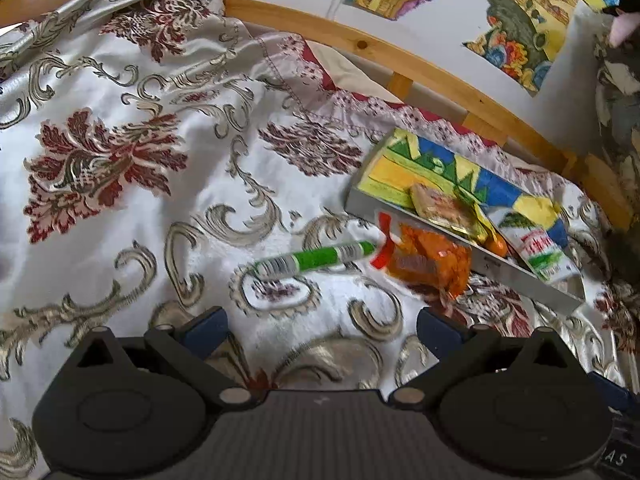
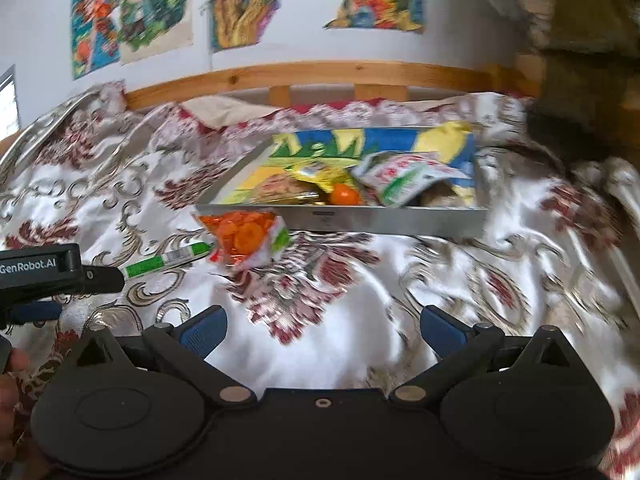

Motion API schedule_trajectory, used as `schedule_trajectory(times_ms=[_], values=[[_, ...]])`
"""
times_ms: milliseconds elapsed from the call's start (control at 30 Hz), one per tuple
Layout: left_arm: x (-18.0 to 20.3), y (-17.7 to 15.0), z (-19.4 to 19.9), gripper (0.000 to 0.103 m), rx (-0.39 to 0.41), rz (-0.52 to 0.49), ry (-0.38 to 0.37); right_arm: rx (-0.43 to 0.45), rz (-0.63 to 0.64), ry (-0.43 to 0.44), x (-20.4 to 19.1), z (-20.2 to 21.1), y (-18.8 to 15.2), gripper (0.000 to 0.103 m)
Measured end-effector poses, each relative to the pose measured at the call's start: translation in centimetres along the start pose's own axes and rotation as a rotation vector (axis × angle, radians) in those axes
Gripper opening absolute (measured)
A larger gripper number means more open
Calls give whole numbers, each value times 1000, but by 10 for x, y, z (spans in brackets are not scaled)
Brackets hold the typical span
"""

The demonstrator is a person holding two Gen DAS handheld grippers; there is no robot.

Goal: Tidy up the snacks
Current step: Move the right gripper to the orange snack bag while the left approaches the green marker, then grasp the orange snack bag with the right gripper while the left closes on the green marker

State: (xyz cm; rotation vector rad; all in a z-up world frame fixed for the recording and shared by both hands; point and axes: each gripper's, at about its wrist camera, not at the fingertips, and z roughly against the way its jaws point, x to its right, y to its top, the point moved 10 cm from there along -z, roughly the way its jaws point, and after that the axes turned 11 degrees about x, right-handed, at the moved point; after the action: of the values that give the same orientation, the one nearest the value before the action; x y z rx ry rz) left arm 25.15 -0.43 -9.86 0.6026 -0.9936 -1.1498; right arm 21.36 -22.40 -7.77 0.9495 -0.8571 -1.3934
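Both our left gripper (image 1: 322,322) and right gripper (image 2: 322,322) stand spread and empty. The green-and-white stick packet (image 1: 316,261) lies mid-frame on the floral bedspread (image 1: 120,208), long axis crosswise, nearer our left gripper. The clear orange snack bag (image 2: 246,238) touches the shallow metal tray (image 2: 384,220).

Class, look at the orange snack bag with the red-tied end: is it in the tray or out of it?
Out. The orange snack bag lies on the bedspread against the tray's near wall, beside the green-and-white stick pack.
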Motion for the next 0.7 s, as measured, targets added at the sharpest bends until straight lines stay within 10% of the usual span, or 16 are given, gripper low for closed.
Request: schedule_trajectory(times_ms=[700], values=[[-27, 22, -67, 102, 4, -175, 3, -84, -88, 198, -44, -109, 35, 102]])
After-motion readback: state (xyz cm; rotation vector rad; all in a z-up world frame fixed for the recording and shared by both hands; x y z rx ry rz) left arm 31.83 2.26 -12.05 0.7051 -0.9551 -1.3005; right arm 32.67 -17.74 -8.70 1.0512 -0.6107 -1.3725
